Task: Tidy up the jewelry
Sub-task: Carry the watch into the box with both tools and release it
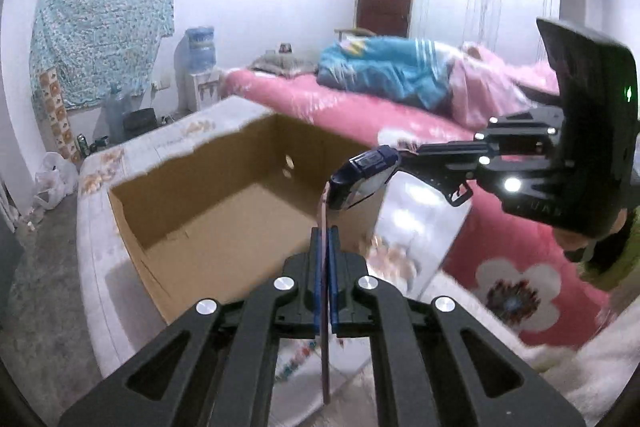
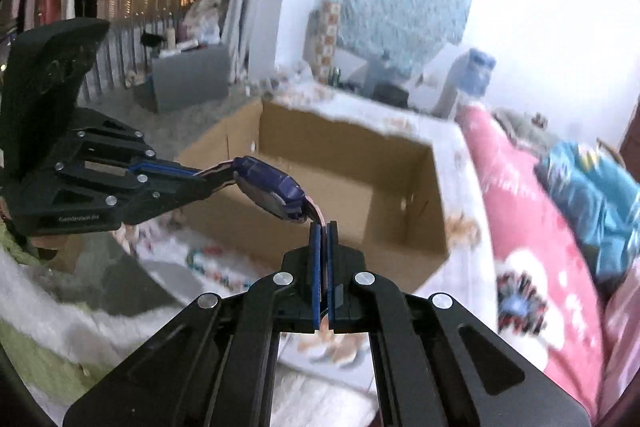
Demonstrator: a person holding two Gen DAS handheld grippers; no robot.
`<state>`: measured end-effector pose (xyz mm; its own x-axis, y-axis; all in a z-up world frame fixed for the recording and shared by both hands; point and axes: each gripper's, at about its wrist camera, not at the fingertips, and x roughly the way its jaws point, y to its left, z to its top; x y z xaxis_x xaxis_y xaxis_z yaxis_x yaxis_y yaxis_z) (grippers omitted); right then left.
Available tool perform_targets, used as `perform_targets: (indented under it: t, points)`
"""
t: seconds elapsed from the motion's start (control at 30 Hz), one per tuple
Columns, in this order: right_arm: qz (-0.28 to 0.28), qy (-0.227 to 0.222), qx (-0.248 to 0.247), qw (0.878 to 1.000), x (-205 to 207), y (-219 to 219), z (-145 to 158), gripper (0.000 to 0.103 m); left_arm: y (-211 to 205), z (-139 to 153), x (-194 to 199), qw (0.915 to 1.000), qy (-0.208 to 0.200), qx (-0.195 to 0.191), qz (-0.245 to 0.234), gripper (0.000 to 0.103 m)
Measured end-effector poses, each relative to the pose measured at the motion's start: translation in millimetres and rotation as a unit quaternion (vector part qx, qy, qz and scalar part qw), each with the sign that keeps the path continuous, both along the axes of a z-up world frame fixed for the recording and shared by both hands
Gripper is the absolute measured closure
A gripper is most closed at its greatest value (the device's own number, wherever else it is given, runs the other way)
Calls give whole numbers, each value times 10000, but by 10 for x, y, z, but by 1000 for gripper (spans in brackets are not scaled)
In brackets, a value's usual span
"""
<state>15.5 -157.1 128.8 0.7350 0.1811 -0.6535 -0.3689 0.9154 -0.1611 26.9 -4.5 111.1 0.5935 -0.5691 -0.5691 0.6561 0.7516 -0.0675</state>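
A wristwatch with a dark blue case point(image 1: 362, 183) point(image 2: 272, 191) and a pink strap hangs in the air between my two grippers, above the front edge of an open cardboard box point(image 1: 224, 199) point(image 2: 352, 179). My left gripper point(image 1: 325, 233) point(image 2: 199, 175) is shut on one strap end, which runs down between its blue pads. My right gripper point(image 2: 324, 227) point(image 1: 404, 151) is shut on the other strap end, close to the case. The two grippers point toward each other at an angle.
The box stands on a table under a pale patterned cloth point(image 1: 100, 227). Beaded jewelry point(image 2: 208, 265) lies on the cloth below the watch. A bed with a pink flowered cover point(image 1: 520, 267) point(image 2: 532, 227) and a blue blanket runs along the right. White fluffy fabric point(image 2: 52, 307) lies in front.
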Motion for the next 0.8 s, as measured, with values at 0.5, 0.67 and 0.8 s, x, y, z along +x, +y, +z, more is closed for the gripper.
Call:
perform_targets:
  t: [0.5, 0.67, 0.8]
  points:
    - [-165, 2816, -279, 9590, 2195, 17, -763, 102, -15, -588, 2106, 9531, 2914, 504, 640, 100]
    - [-316, 3119, -628, 9475, 2561, 14, -1042, 102, -95, -874, 2384, 9338, 3410, 756, 774, 100]
    - [-441, 3081, -763, 9473, 2754, 6, -1106, 95, -142, -1105, 2628, 9114, 3876, 930, 1023, 86]
